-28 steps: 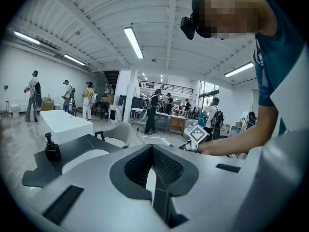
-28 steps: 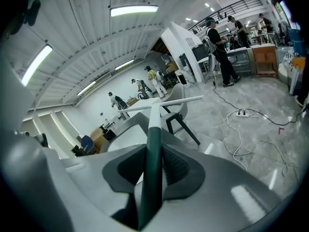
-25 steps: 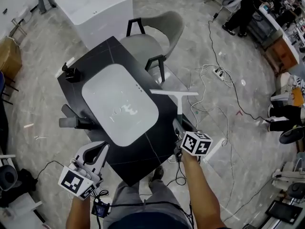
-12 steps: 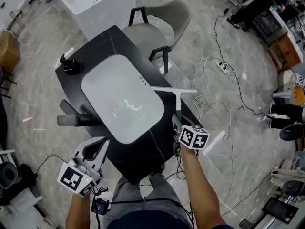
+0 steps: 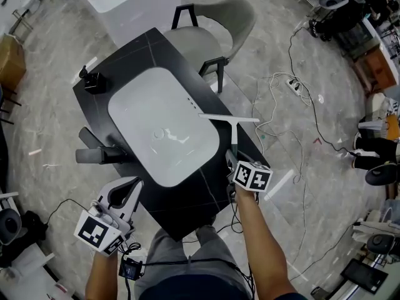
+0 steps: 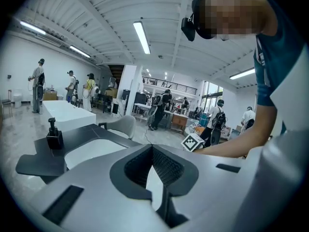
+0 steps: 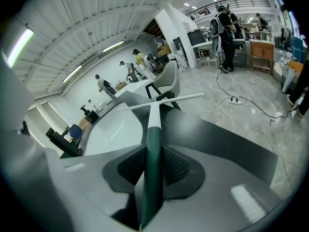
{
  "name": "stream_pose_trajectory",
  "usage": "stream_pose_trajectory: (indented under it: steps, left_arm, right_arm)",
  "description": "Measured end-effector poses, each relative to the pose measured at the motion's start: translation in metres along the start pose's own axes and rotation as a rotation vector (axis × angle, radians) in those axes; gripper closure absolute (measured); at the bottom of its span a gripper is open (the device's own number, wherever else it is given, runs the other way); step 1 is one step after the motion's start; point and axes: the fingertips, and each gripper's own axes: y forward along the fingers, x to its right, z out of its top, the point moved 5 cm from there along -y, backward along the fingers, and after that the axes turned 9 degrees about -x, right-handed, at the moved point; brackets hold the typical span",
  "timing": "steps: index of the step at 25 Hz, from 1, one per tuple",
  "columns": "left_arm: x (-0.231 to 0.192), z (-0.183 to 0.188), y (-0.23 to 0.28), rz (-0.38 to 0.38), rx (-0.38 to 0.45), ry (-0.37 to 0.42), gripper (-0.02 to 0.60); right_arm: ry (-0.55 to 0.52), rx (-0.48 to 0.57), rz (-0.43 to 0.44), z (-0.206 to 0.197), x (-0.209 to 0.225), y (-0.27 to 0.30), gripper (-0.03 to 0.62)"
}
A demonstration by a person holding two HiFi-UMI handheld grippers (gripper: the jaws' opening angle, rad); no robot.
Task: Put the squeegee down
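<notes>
We hold the squeegee [image 5: 233,133] in our right gripper [image 5: 232,161], its jaws clamped on the dark green handle; the white blade lies crosswise over the table's [image 5: 206,186] right edge, just beside the white basin [image 5: 162,130]; whether the blade touches the black top we cannot tell; our left gripper [image 5: 128,189] hangs off the near left edge, jaws drawn together with nothing between them; a grey chair [image 5: 219,27] stands at the far edge.

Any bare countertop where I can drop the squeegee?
Yes: the black strip between the basin and the right edge of the counter, by the squeegee, and the near corner below the basin. The left side is crowded: faucet, and a black dispenser at the far corner.
</notes>
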Motion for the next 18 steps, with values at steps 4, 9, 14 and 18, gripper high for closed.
stream_pose_trajectory:
  steps: [4, 9, 14, 18]
  left_arm:
    - [0.000, 0.000, -0.002, 0.001, 0.001, -0.004, 0.578]
    - [0.002, -0.001, -0.002, -0.001, 0.003, -0.002, 0.578]
    - [0.006, 0.003, -0.005, 0.002, 0.011, 0.005, 0.577]
    - [0.011, 0.006, -0.009, 0.006, 0.017, 0.011, 0.577]
  right_arm:
    - [-0.005, -0.004, -0.016, 0.000, 0.001, 0.001, 0.491]
    - [-0.012, -0.005, -0.024, -0.001, 0.000, 0.003, 0.490]
    - [-0.029, -0.025, -0.033, -0.001, 0.000, 0.003, 0.481]
    - [-0.035, -0.028, -0.028, 0.001, -0.001, -0.003, 0.473]
